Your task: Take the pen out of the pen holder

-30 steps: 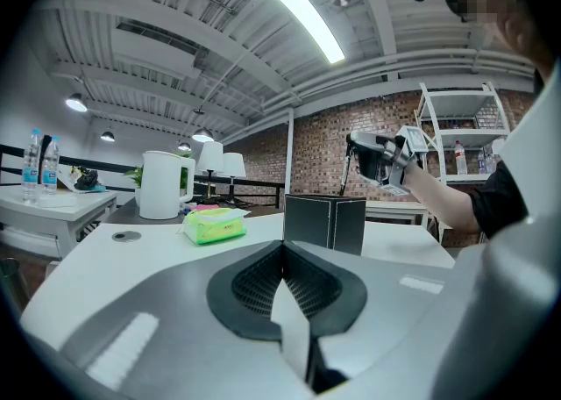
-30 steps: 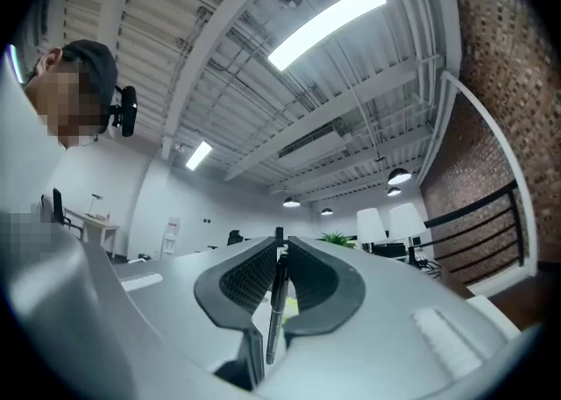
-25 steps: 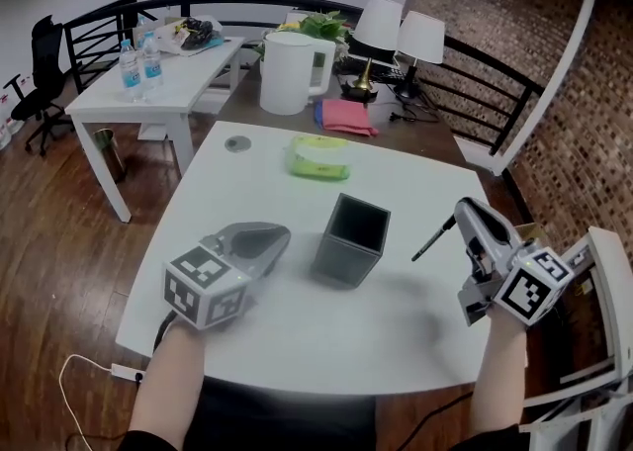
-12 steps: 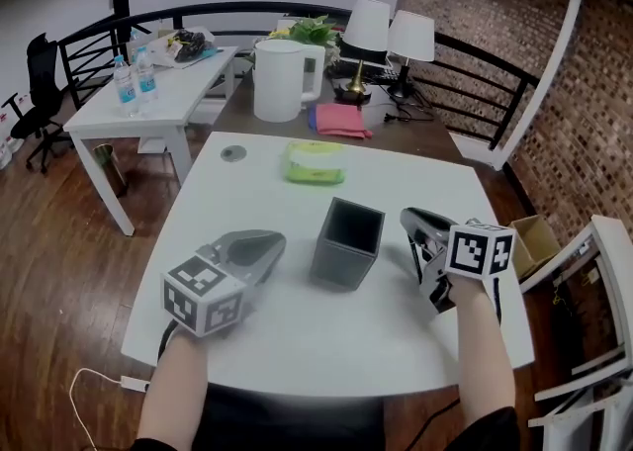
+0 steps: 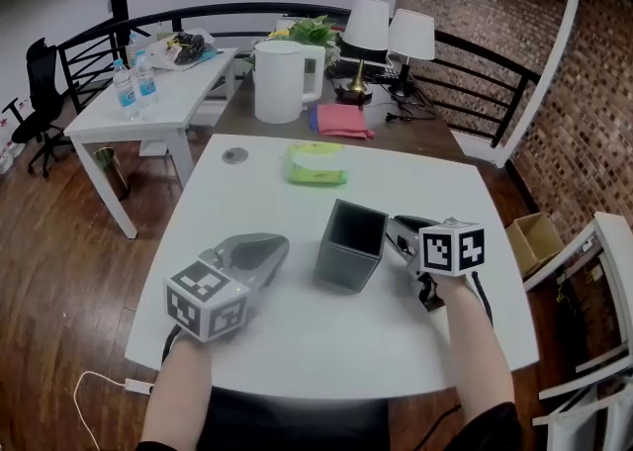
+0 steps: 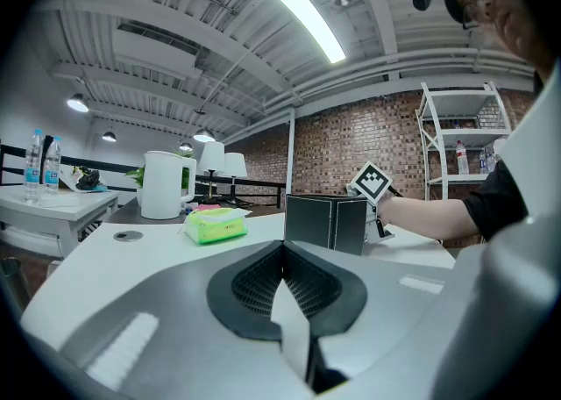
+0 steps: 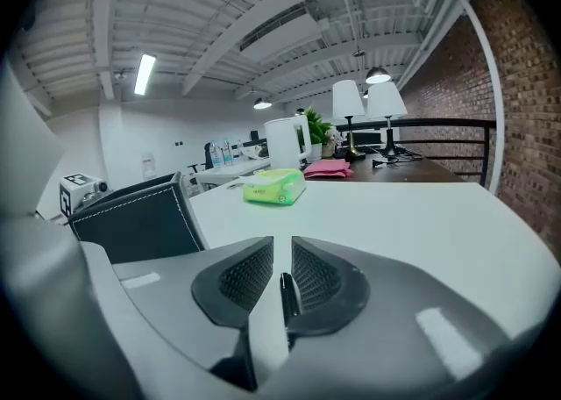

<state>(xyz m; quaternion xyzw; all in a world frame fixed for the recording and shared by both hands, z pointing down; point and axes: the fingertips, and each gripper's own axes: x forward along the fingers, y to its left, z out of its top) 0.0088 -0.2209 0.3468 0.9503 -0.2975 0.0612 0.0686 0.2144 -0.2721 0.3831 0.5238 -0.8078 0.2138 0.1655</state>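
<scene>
The pen point(image 7: 285, 295) is out of the pen holder point(image 5: 351, 242). It sits between the 2 jaws of the right gripper point(image 7: 280, 247), a short dark sliver lying against the right-hand pad with a bare slit between it and the other pad. Its long axis runs along the jaws, pointing up the frame towards the far table edge; which end leads I cannot tell. Those jaws are opening. In the head view the right gripper point(image 5: 395, 225) lies low over the white table point(image 5: 297, 340), just right of the holder at centre frame, and hides the pen. The left gripper point(image 5: 276, 240) rests at lower left, apart from the holder, its jaws together on nothing.
</scene>
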